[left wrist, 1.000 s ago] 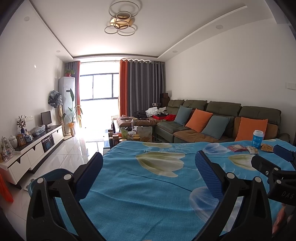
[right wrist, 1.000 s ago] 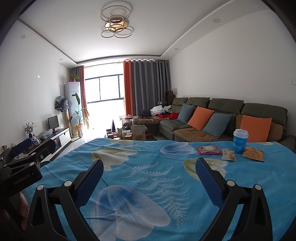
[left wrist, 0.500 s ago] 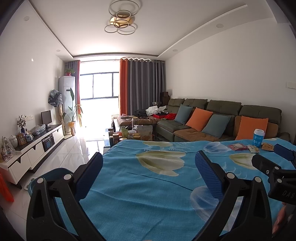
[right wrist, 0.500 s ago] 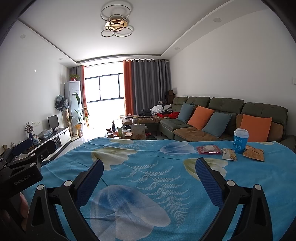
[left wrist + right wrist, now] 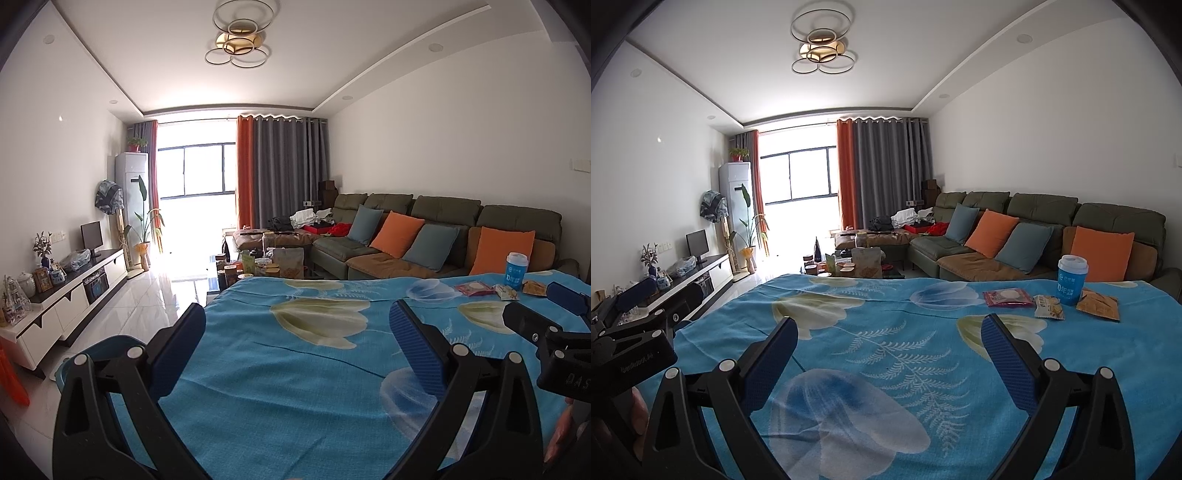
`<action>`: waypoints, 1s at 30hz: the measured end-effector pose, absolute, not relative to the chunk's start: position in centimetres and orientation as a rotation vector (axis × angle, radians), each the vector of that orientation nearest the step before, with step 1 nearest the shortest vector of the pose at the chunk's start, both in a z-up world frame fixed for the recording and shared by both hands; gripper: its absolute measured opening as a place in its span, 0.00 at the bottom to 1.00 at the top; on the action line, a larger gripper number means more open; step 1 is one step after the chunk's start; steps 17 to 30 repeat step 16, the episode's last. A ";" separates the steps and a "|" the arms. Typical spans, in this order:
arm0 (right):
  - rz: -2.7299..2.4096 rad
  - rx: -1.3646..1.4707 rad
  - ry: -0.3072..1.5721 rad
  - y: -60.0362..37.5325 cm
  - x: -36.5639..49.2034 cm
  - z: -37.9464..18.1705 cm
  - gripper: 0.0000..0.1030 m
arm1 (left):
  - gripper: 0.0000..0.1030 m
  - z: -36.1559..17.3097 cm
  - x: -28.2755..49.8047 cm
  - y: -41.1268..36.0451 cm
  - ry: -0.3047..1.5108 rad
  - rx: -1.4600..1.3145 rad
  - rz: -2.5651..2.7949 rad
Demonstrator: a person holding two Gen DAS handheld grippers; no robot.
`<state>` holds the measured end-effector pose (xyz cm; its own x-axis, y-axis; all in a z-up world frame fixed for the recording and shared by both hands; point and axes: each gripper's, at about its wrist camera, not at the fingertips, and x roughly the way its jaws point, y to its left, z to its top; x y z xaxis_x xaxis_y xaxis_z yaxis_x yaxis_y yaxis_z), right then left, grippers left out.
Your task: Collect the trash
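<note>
Wrappers [image 5: 1008, 297]: 3; cup [image 5: 1072, 280]: 1; grippers: 2

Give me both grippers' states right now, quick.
Left gripper: open, holding nothing, above the tablecloth.
Right gripper: open, holding nothing; the wrappers and cup lie ahead.

- The blue paper cup [image 5: 1071, 282] on the table carries white print: a small logo line near the top, too small to read, and below it large characters that appear to be "0年" plus one more, partly hidden.
- The same cup in the left wrist view [image 5: 515, 275] shows "10" in white.
- The right gripper's black body [image 5: 567, 376] bears the letters "DAS".
- The left gripper's black body [image 5: 635, 363] bears a light-coloured word, too blurred to read.
</note>
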<state>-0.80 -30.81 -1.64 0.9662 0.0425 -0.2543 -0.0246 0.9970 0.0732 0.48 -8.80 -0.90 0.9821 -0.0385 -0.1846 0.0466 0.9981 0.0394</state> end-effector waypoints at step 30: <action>-0.063 0.075 0.492 -37.6 2.4 -2.6 0.93 | 0.95 -4.2 11.0 -7.0 0.662 0.075 -0.137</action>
